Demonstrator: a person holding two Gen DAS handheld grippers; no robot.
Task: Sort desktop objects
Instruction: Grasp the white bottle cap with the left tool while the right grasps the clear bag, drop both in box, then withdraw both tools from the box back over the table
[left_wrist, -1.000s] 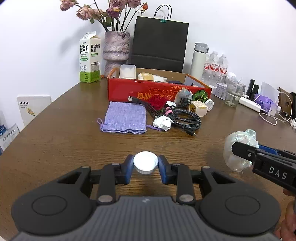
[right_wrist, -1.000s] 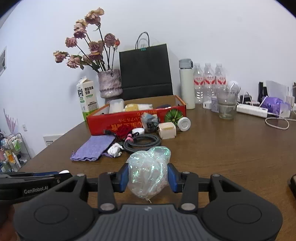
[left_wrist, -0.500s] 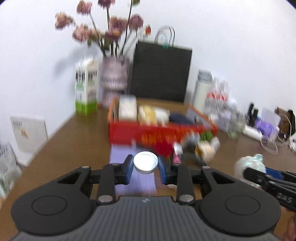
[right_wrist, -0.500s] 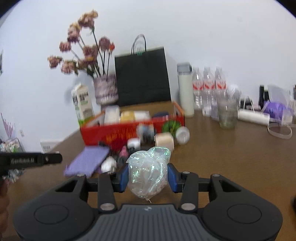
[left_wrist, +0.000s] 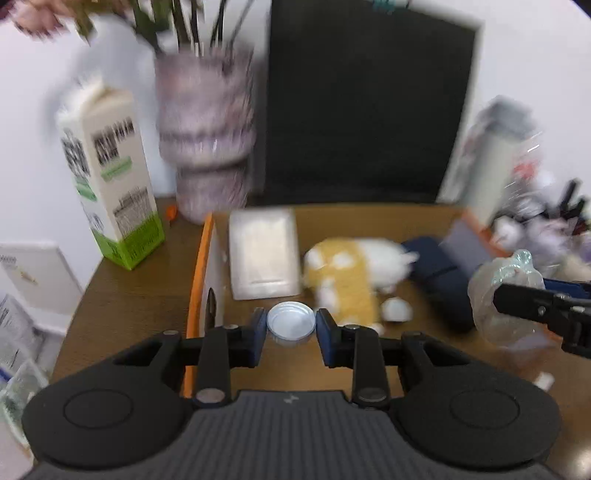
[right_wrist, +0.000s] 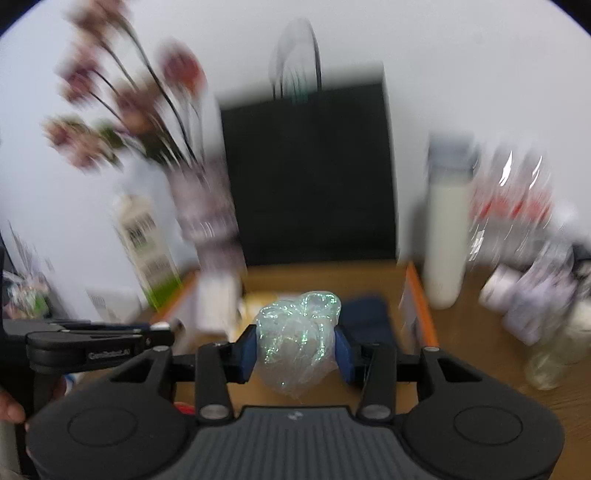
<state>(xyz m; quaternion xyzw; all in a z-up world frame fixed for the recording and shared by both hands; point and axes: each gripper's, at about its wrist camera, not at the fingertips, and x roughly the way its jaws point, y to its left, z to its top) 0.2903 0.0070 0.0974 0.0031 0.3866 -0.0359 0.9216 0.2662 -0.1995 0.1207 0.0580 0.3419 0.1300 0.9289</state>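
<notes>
Left wrist: left hand-held gripper (left_wrist: 290, 329) clamps round white lid (left_wrist: 290, 324); right (right_wrist: 295, 349) clamps crumpled iridescent wrap (right_wrist: 297, 341) (blurred).

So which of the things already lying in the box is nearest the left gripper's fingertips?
The yellow-and-white soft toy, just beyond the held white cap.

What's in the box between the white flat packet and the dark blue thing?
A yellow and white soft thing lies between the white packet and the dark blue thing, inside the box. The left wrist view shows it, blurred.
</notes>
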